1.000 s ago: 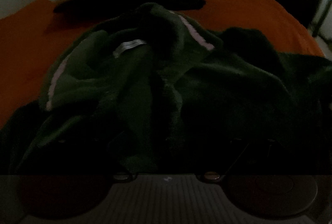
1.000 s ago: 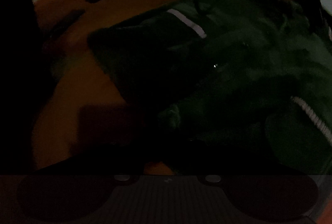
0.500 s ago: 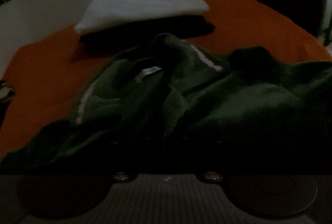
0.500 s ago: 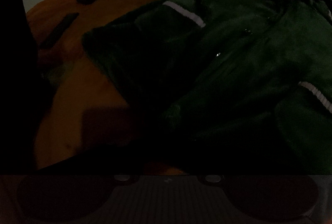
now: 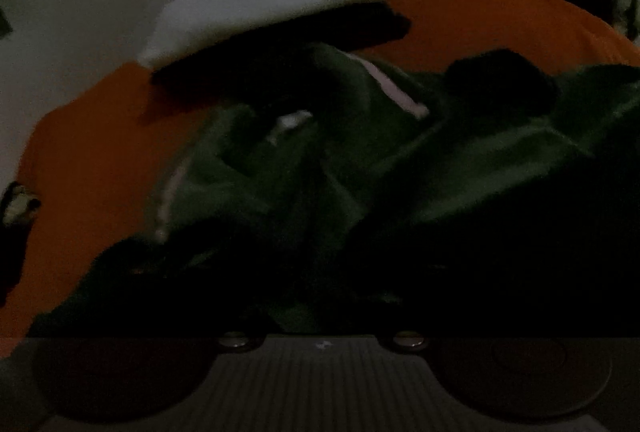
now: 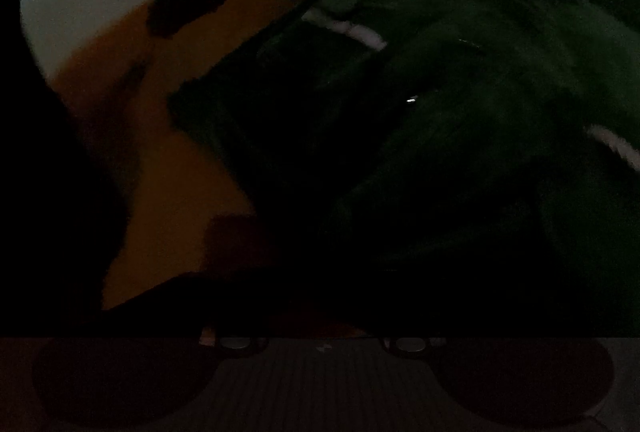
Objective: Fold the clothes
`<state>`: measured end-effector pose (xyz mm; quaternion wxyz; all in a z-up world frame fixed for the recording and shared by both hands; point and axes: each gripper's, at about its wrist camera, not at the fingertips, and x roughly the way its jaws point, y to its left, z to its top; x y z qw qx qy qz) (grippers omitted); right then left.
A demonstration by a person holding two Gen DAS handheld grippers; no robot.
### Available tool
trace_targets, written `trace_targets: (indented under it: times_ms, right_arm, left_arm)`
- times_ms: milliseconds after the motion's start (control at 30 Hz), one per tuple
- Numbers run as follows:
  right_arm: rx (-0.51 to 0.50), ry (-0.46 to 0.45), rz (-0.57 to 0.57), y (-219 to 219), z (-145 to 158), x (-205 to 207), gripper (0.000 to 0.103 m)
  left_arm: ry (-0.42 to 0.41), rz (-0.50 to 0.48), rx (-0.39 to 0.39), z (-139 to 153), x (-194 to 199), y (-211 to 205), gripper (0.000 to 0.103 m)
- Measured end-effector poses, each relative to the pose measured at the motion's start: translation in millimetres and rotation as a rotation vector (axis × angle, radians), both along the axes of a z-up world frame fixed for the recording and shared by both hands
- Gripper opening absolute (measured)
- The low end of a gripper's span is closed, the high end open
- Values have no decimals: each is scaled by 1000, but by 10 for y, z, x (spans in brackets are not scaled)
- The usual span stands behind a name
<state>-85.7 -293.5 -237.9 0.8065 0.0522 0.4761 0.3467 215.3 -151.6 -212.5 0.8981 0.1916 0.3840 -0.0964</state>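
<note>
Across the middle of the orange bed (image 5: 460,4), a dark green fleece garment (image 5: 480,160) lies crumpled and unfolded, spreading from the near edge toward the far edge; the right-wrist view shows the same garment (image 6: 460,92) covering most of the bed's (image 6: 172,192) surface, with bare orange sheet beside it. At the far edge, touching or just behind the garment's raised collar, sits a stack of folded clothes: a white piece (image 5: 264,0) on top of a black piece (image 5: 320,28). A small dark item (image 6: 192,0) lies apart on the sheet toward a far corner. Pale stripes (image 5: 396,92) mark the garment's trim, and a white label (image 5: 292,120) shows inside the collar. Smallest, a bright metal fastener (image 6: 412,99) glints on the front panel.

Neither claw's fingers emerge from the darkness at the bottom of either view, so whether the left or right claw is spread, pressed together or pinching cloth cannot be told.

Judged risk: the thick, bunched fleece may be seized through several layers at once, so a fold would drag hidden folds along and come out lopsided. Because the collar lies so near the stack, a careless pull may also topple the folded pieces. Poor light makes edges hard to find.
</note>
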Motion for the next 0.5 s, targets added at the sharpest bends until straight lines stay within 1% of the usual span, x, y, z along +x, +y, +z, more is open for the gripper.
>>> trace_targets:
  times_ms: [33, 100, 167, 200, 267, 300, 367, 433, 500]
  right_arm:
    - [20, 11, -26, -70, 27, 40, 45]
    - [60, 32, -78, -210, 82, 120, 51]
    - [99, 53, -129, -351, 137, 200, 52]
    - [94, 38, -181, -514, 183, 281, 52]
    - [54, -20, -317, -937, 276, 481, 52]
    - [39, -43, -403, -1166, 314, 580, 52]
    - [20, -76, -602, -1648, 375, 753, 59]
    - [63, -54, -790, -2114, 313, 881, 69]
    - [118, -19, -972, -2582, 222, 1014, 71]
  left_arm:
    - [-21, -16, -6, 67, -52, -3, 89]
    - [-64, -68, -8, 194, -179, -40, 92]
    - [-92, -143, 2, 266, -324, -132, 93]
    - [-90, -174, 5, 261, -380, -177, 94]
    - [-67, -227, 12, 196, -483, -261, 94]
    - [-52, -251, 25, 133, -532, -307, 94]
    - [-51, -305, 97, -19, -648, -401, 94]
    - [-25, -368, 149, -174, -740, -444, 94]
    - [11, -383, 166, -300, -793, -421, 94]
